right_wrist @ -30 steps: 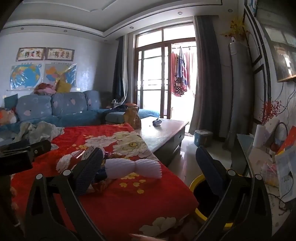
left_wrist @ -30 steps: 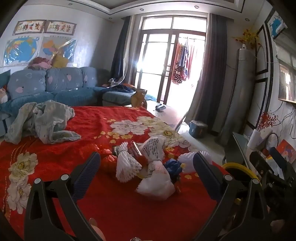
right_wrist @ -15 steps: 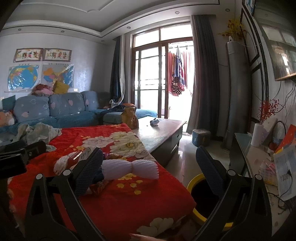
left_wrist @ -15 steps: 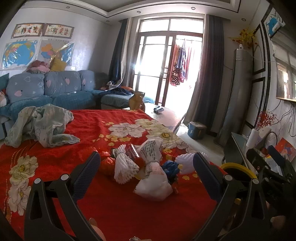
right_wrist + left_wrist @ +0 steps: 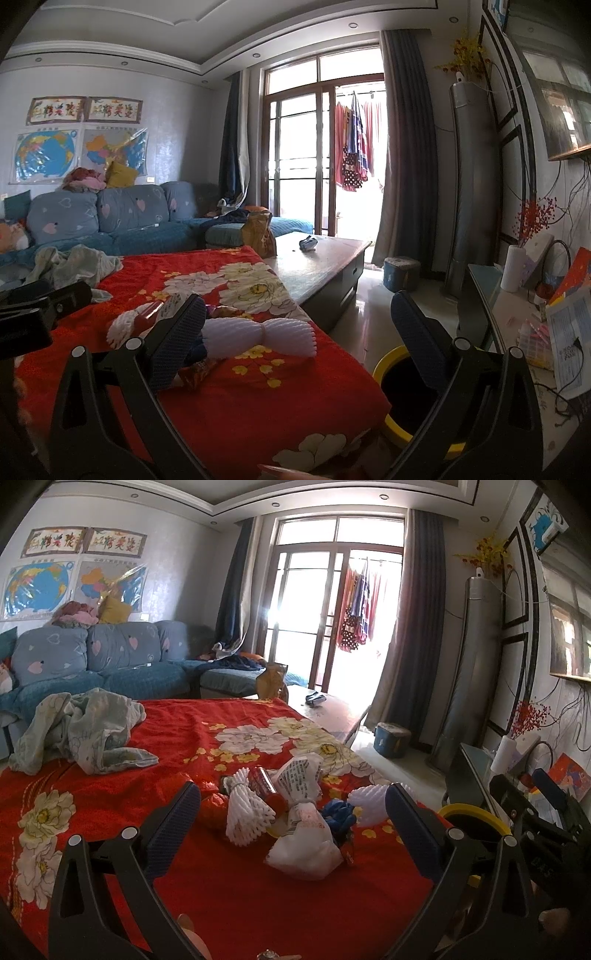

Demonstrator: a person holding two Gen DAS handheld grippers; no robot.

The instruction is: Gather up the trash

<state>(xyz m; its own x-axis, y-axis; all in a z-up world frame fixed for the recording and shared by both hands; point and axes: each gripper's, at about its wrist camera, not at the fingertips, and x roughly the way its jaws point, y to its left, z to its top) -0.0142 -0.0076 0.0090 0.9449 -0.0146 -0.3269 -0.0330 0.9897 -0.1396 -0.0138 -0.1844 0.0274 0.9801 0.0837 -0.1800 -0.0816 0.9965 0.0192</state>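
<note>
On red cloth (image 5: pixel 229 893): trash pile (image 5: pixel 295 812); both grippers empty.

Yellow bin (image 5: pixel 391 373) half behind red cloth (image 5: pixel 258 398)

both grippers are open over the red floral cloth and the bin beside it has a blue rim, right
Not quite. The bin beside the red floral cloth has a yellow rim, not blue; the right wrist view shows it clearly. The rest holds: the left gripper and right gripper are both open.
</note>
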